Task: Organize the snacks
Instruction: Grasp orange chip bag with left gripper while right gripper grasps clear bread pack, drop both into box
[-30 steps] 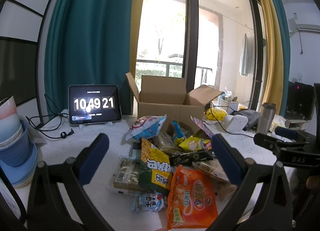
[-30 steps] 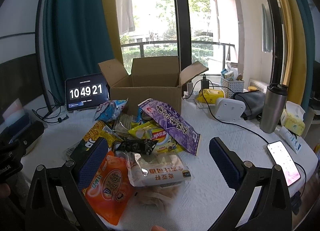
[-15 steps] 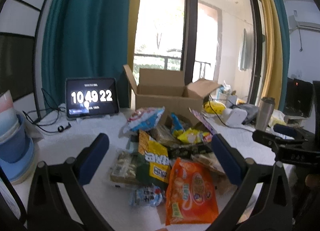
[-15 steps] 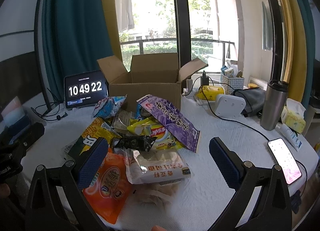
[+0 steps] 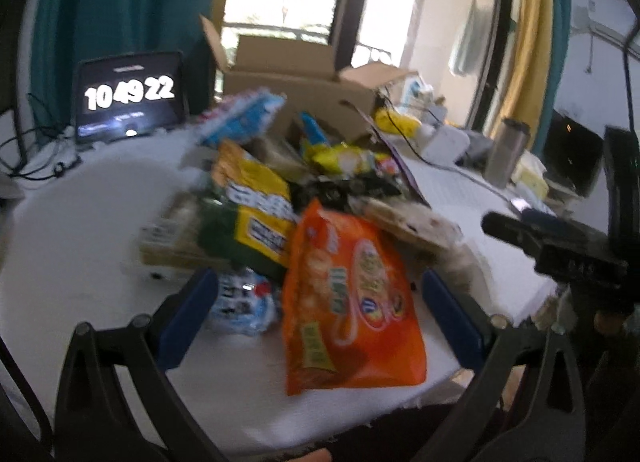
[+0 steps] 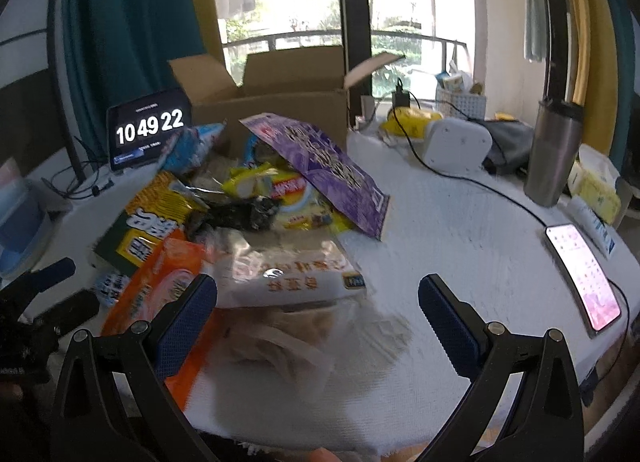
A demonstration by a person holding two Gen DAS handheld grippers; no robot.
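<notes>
**Snacks in a heap, both grippers wide open, nothing grabbed**

Snacks sit in a loose pile on the white table, right in front of the open box.

Left gripper: blue pads spread wide, holding nothing. The orange bag lies between them, with a small blue-white packet just by the left pad. Right gripper: same deal, jaws wide apart and empty, hovering over a pale crumpled bag at the near edge, with the clear bag just beyond it.

Further out there's a green-yellow bag, a black packet, a yellow bag and a big purple bag leaning on top.

What I'd worry about:
- Everything overlaps. Lifting the orange bag could drag the packet or the green-yellow bag along, and the purple one could slide off.
- These bags are slick and puffy, so a pinch on the middle may slip. Edge seams look safer.
- The orange and pale bags are at the table edge, so a nudge could send them off.
- A phone and cable lie to the right, and a metal tumbler could be tipped by a wide swing.
- Both views are blurry, so exact contact is hard to judge.
</notes>
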